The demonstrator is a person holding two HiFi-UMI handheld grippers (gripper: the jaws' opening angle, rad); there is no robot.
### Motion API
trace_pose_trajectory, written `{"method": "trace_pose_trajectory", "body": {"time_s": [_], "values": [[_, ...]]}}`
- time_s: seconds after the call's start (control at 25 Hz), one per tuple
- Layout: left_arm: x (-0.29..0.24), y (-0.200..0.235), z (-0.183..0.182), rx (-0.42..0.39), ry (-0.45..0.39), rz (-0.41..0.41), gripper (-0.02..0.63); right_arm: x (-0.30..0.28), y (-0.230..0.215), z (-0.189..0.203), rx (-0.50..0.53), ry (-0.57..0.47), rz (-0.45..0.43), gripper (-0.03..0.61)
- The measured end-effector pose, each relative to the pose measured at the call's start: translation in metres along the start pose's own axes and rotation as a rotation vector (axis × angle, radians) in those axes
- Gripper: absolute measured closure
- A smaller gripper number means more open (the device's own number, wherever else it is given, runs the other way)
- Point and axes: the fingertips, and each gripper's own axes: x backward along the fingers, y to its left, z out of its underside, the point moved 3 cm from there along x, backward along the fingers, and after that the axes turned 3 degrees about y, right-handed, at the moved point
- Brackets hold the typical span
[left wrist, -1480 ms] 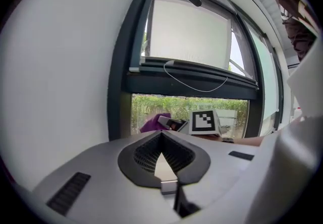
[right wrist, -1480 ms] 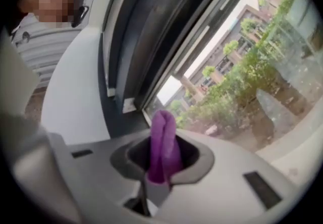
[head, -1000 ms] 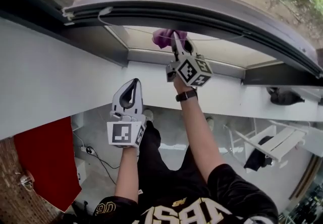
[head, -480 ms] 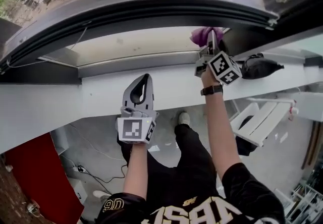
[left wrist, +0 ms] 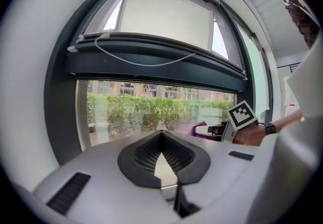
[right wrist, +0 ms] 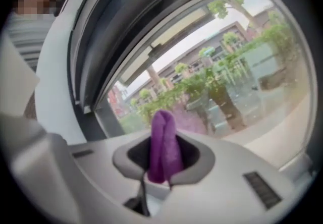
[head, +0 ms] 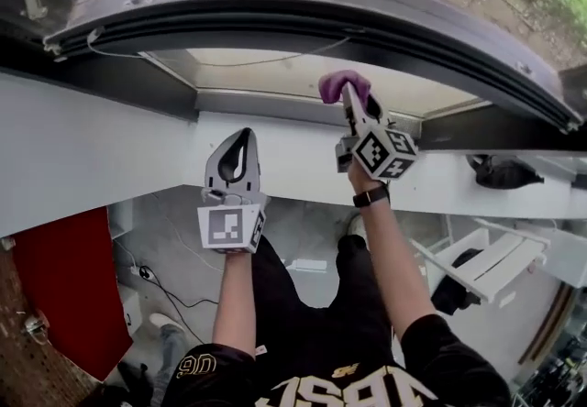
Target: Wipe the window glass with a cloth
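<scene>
Purple cloth [right wrist: 162, 137] pokes out, clamped between right gripper [head: 351, 101] fingers; left gripper [left wrist: 161, 136] fingers pressed together, empty.

Your cloth [right wrist: 162, 142] reads as soft, matt purple fabric. Left gripper [left wrist: 161, 140] and right gripper [head: 353, 107]: smooth matt grey plastic shells. Left's pads [left wrist: 144, 153] are black and ribbed. Window glass [right wrist: 227, 81] is clear and glossy; window frame [left wrist: 151, 64] is dark, smooth, satin.
</scene>
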Motion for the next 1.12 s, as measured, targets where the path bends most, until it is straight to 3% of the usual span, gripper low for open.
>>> {"method": "trace_pose_trajectory", "body": {"time_s": [0.16,0.32,0.44,0.52,0.64,0.76,0.92,1.04,1.12], "values": [[0.037,0.090,0.002,0.001,0.026,-0.109,0.601,-0.097,0.137,0.063,0.040,0.084,-0.192,0.499],[0.075,0.135,-0.010,-0.032,0.020,-0.161,0.601,-0.169,0.249,0.113,0.044,0.126,-0.323,0.499],[0.089,0.154,-0.017,-0.029,0.031,-0.160,0.601,-0.212,0.297,0.130,0.000,0.116,-0.361,0.499],[0.094,0.162,-0.020,-0.027,0.037,-0.161,0.601,-0.228,0.304,0.132,-0.044,0.107,-0.342,0.499],[0.095,0.163,-0.021,-0.026,0.040,-0.163,0.601,-0.227,0.285,0.116,-0.079,0.078,-0.304,0.499],[0.086,0.143,-0.016,0.006,0.037,-0.140,0.601,-0.192,0.234,0.093,-0.064,0.049,-0.242,0.499],[0.056,0.077,-0.006,0.039,0.001,-0.083,0.601,-0.113,0.119,0.055,-0.105,0.008,-0.116,0.499],[0.023,0.001,0.005,0.091,-0.004,-0.002,0.601,-0.045,0.010,0.021,-0.121,-0.030,0.019,0.499],[0.005,-0.051,0.012,0.149,-0.010,0.054,0.601,-0.003,-0.057,0.001,-0.186,-0.067,0.114,0.499]]}}
